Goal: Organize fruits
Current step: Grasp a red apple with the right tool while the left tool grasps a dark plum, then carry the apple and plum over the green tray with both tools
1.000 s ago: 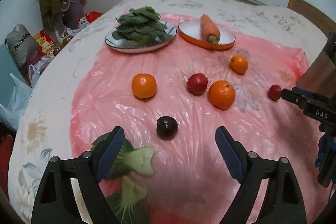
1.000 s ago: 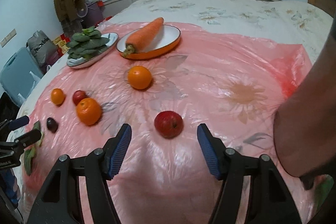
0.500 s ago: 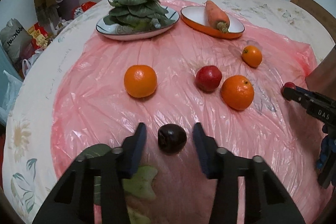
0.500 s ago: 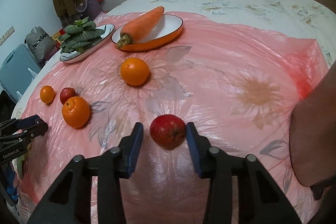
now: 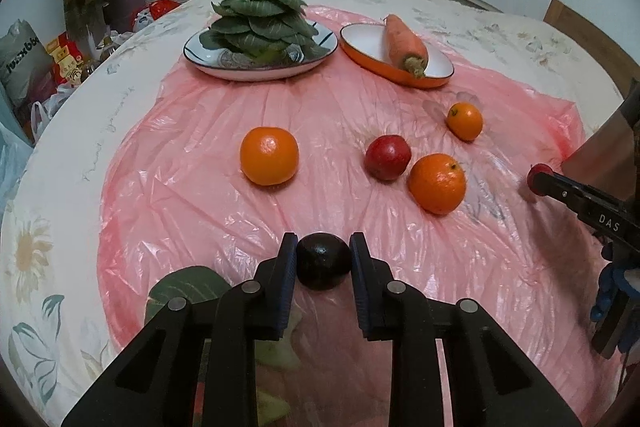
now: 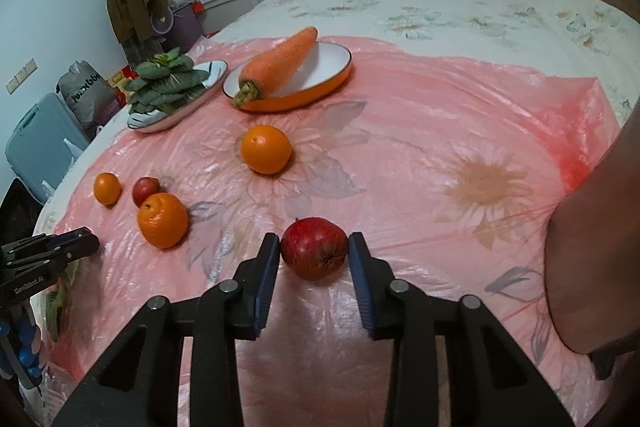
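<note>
Gripping a dark plum [image 5: 323, 261] with the left gripper [image 5: 323, 259], pads pressed on both sides, the fruit resting on the pink plastic sheet [image 5: 192, 187] spread over the bed [image 5: 60, 131]. Closing the right gripper [image 6: 314, 251] around a red apple [image 6: 314, 247], apple between the blue pads and seemingly touched by them, also down on the sheet. Judging by the layout, barely started: three oranges, namely a large one [image 5: 269, 155], another [image 5: 437, 183] and a small one [image 5: 464, 121], plus a second apple [image 5: 387, 157], lying loose and apart, none gathered anywhere. Sitting at the far edge of the sheet, a plate of leafy greens [image 5: 260, 27] and an orange dish [image 5: 396, 65] carrying a carrot [image 5: 404, 45]; no obvious fruit container in view, so destination unclear. Left to do, probably: lifting both held fruits and grouping the rest. Readable writing: "DAS" in white on the right gripper's side as seen from the left wrist; mirrored lettering on a grey bag [image 5: 20, 63] beside the bed, not legible with confidence; small print on the left gripper's side too fine to read.
</note>
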Demonstrator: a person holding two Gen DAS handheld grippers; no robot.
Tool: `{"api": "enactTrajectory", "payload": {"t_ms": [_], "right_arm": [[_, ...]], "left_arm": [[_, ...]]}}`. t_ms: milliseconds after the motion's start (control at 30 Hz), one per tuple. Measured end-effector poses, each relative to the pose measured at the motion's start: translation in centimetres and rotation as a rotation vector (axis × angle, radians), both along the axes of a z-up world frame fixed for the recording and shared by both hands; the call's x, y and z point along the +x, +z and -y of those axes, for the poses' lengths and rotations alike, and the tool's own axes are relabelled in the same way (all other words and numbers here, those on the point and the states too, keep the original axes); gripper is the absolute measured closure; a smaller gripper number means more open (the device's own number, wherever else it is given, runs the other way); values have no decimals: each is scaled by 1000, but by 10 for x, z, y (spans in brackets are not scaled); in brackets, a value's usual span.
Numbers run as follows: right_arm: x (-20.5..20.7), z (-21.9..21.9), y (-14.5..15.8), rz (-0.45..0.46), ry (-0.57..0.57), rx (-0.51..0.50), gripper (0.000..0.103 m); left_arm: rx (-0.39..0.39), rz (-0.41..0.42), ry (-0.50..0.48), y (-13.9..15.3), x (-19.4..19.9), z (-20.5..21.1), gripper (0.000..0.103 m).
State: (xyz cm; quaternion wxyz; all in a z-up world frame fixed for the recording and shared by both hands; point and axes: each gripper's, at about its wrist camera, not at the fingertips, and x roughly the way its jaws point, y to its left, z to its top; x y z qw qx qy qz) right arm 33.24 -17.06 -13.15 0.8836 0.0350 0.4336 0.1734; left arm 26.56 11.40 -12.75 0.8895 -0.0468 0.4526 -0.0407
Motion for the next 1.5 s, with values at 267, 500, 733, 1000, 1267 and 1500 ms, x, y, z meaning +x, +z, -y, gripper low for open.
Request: {"api": "enactTrajectory", "payload": {"t_ms": [267, 500, 733, 1000, 1267, 1500], "right_arm": [[-35, 3, 33, 34, 22, 30, 67], [-88, 20, 55, 55, 16, 52, 67], [-157, 65, 64, 51, -38, 45, 67], [-213, 150, 68, 51, -182, 25, 67], [-249, 240, 68, 62, -344, -7, 67], [-269, 318, 53, 41, -494, -21, 67]], "left_arm": [[-15, 36, -15, 25, -19, 7, 81], [-13, 58, -55, 50, -51, 29, 81], [-35, 60, -142, 64, -85, 76, 81], [-71, 49, -290, 74, -118, 160, 81], [-89, 37, -453, 86, -137, 264, 81], [-80, 25, -617, 90, -151, 365, 81]]}}
